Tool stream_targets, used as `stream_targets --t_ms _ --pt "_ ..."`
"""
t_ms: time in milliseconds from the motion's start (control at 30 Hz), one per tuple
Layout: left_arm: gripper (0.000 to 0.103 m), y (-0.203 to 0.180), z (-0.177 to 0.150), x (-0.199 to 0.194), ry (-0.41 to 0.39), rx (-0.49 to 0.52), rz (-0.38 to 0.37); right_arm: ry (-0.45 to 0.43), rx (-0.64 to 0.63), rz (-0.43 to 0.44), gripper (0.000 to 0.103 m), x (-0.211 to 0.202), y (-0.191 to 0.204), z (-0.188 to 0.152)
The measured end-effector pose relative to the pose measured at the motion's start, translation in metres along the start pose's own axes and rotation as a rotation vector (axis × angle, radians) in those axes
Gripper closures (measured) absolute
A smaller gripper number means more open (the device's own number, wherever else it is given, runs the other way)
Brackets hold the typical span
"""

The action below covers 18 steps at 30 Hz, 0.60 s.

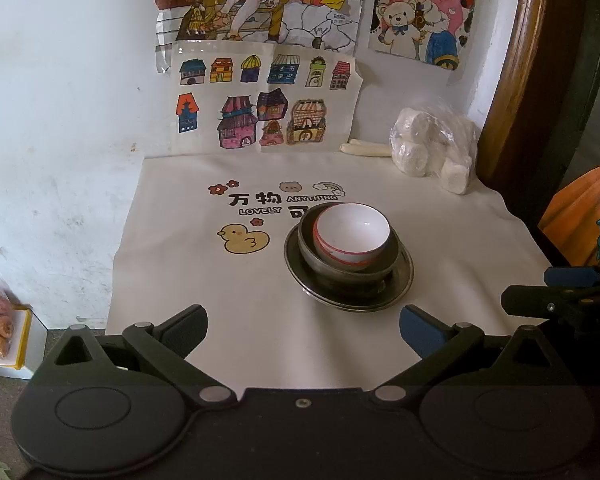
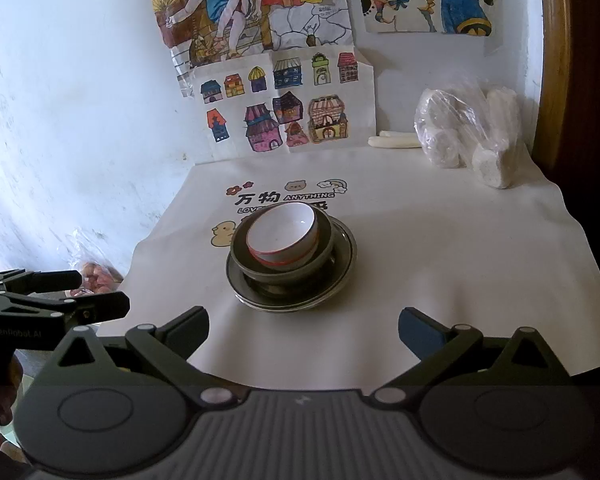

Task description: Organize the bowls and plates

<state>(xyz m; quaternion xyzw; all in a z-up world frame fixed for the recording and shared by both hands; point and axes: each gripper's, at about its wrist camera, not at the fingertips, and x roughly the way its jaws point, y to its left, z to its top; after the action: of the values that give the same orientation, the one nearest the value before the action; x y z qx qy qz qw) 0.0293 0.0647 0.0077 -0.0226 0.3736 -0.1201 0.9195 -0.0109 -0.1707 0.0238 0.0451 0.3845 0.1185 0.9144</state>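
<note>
1. While both claws hang short of the stack, I see my left gripper (image 1: 303, 330) spread wide, gripping nothing; my right gripper (image 2: 304, 330) likewise.
2. White glossy bowl (image 1: 352, 236), red-rimmed, sits tilted inside a dark metal bowl (image 1: 340, 270) on a round metal plate (image 1: 356, 300), mid-cloth (image 1: 220, 300).
3. Printed lettering behind the stack is partly hidden.
</note>
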Motion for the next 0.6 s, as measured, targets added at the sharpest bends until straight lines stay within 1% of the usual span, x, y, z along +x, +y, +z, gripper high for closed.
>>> stream_targets --t_ms 600 --pt "0.001 0.0006 0.0001 -0.0011 0.002 0.000 0.001 0.001 0.002 0.002 0.000 -0.0003 0.0014 -0.0016"
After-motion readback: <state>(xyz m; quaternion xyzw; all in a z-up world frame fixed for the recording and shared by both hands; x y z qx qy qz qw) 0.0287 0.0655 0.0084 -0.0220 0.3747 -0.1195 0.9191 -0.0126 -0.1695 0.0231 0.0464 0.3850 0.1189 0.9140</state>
